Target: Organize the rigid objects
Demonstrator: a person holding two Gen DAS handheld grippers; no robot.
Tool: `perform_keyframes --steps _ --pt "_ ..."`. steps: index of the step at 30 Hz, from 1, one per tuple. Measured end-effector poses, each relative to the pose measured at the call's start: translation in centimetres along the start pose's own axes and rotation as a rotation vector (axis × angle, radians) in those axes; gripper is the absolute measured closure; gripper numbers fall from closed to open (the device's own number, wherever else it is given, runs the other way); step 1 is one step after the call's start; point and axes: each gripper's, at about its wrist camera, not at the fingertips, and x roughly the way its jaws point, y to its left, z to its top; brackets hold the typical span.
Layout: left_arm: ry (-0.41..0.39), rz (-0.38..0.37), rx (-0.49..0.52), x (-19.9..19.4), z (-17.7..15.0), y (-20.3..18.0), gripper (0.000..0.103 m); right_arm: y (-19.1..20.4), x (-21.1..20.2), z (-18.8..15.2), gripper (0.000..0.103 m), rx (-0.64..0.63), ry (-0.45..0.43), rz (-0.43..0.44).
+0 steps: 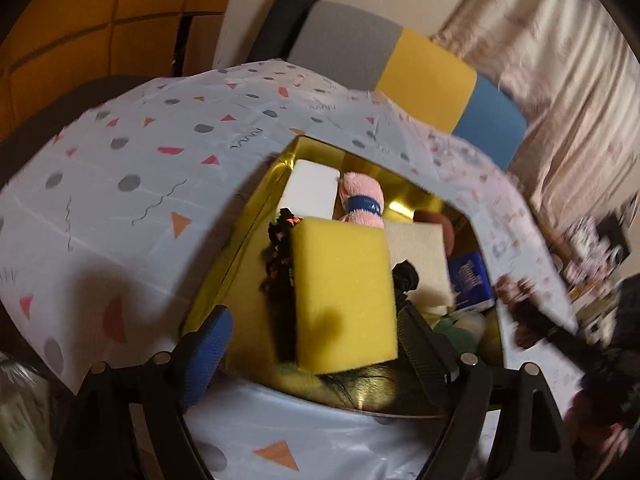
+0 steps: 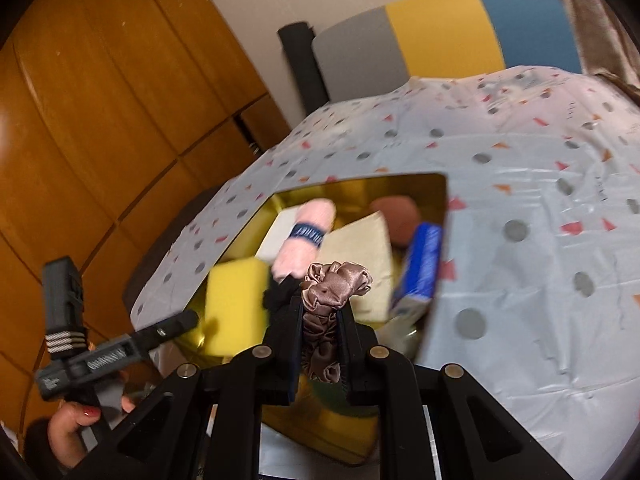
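Over a gold box (image 1: 248, 236) sunk into a patterned tablecloth (image 1: 140, 168) — crowded inside. Left gripper (image 1: 316, 344) spread as wide as it goes, nothing pinched; yellow sponge (image 1: 344, 296) lying loose between and just ahead of the two fingers (image 1: 212, 344), pads clear of it. Tucked against the sponge's left edge, a dark multicoloured scrunchie (image 1: 280, 248); a black one (image 1: 406, 276) against its right. Behind: white block (image 1: 310, 192), rolled pink towel (image 1: 362, 200) with a blue band, beige pad (image 1: 420, 256), blue carton (image 1: 472, 280) leaning at the right wall, something brown and round (image 1: 444, 224) at the back. Green and white bits low on the right, too blurred to name.

Right gripper (image 2: 320, 308) nearly closed — clamped on a taupe satin scrunchie (image 2: 336, 284), fabric bunching out above the fingertips, hanging over the near side of the box. From the right wrist, the left tool seen at the lower left in a hand (image 2: 76, 428), its tip at the box's left edge beside the sponge.

Beyond the table: chair back (image 2: 440, 32) in grey, yellow and blue, wooden cupboards (image 2: 100, 100) to the left, pale curtain (image 1: 560, 80) on the right.
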Motion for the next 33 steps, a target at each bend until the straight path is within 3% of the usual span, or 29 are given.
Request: perform_keyframes --steps 2,5,10,17,19,21,24,33 --pt "-0.012 -0.033 -0.053 -0.6 -0.1 0.8 0.018 0.9 0.7 -0.6 0.087 -0.012 0.027 0.006" --pt "-0.041 -0.039 -0.056 -1.3 -0.4 0.5 0.018 1.9 1.7 -1.5 0.087 -0.029 0.062 0.007" --pt "-0.09 0.022 0.005 -2.5 -0.8 -0.7 0.018 3.3 2.8 -2.2 0.086 -0.054 0.1 0.007" --pt "-0.084 0.131 0.065 -2.9 -1.3 -1.8 0.018 4.7 5.0 -2.4 0.079 -0.089 0.122 -0.025" --pt "-0.089 0.159 0.069 -3.1 -1.4 -1.8 0.018 4.8 5.4 -2.5 0.068 -0.1 0.13 -0.055" --pt "-0.095 0.18 0.077 -3.4 -1.5 -1.9 0.018 4.6 5.3 -2.6 0.065 -0.098 0.129 -0.062" --pt "-0.111 0.204 0.08 -4.0 -1.6 -1.8 0.018 4.5 4.6 -2.7 0.045 -0.092 0.12 -0.082" --pt "-0.129 0.273 0.094 -5.0 -1.8 -2.6 0.018 5.0 2.2 -2.5 0.026 -0.116 0.078 -0.166"
